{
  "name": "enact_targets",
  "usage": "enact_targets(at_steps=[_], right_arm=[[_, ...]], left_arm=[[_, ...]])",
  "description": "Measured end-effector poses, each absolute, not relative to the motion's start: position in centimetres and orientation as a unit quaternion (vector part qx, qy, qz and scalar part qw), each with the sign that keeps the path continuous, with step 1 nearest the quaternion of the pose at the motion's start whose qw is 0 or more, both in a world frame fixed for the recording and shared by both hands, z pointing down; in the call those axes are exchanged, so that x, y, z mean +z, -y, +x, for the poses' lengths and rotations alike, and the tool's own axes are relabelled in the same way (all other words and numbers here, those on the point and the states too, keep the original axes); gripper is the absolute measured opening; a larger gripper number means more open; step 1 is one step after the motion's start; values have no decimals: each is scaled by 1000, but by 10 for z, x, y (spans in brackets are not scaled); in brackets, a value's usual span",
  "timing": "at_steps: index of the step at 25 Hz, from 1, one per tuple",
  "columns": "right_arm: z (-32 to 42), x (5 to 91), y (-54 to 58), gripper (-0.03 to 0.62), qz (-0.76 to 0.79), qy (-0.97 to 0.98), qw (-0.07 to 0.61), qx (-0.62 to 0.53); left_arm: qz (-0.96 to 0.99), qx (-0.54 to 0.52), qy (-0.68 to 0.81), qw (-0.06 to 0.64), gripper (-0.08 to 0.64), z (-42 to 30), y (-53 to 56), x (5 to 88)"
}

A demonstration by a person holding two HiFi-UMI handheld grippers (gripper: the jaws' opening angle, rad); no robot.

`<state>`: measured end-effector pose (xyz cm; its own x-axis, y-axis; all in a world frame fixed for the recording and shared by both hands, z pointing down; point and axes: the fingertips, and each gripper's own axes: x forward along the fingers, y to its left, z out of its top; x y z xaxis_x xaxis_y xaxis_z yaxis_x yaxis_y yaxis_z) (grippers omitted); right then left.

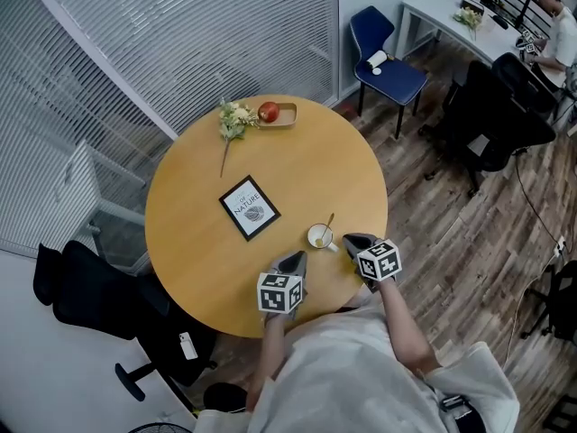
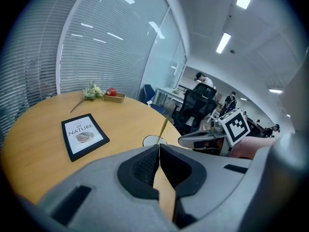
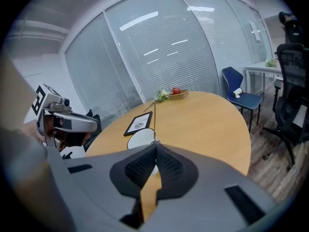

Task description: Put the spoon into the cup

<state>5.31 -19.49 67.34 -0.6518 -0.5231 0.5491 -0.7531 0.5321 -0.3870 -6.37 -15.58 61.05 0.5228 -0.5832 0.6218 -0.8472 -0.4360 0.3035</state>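
A small white cup (image 1: 318, 236) stands near the front right of the round wooden table (image 1: 198, 242). A gold spoon (image 1: 327, 225) rests in it, handle leaning up and away. My left gripper (image 1: 297, 257) hovers just in front of the cup, shut and holding nothing. My right gripper (image 1: 348, 240) sits close to the cup's right, also shut and holding nothing. In the left gripper view the cup (image 2: 153, 140) and spoon handle (image 2: 164, 126) show just past the closed jaws (image 2: 159, 147). In the right gripper view the cup (image 3: 140, 138) lies behind the closed jaws (image 3: 155, 144).
A framed "Nature" card (image 1: 250, 207) lies mid-table. At the far edge lie a flower sprig (image 1: 233, 120) and a wooden tray (image 1: 284, 115) with a red apple (image 1: 269, 112). A blue chair (image 1: 386, 57) and black office chairs (image 1: 491, 115) stand to the right; window blinds are behind.
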Motion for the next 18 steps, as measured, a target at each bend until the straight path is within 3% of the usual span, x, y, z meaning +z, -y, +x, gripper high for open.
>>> enact_targets(at_steps=[18], right_arm=[[62,667,195,-2,375,856,179,307]], left_arm=[[819,218,431,311,9,-55,156,613]])
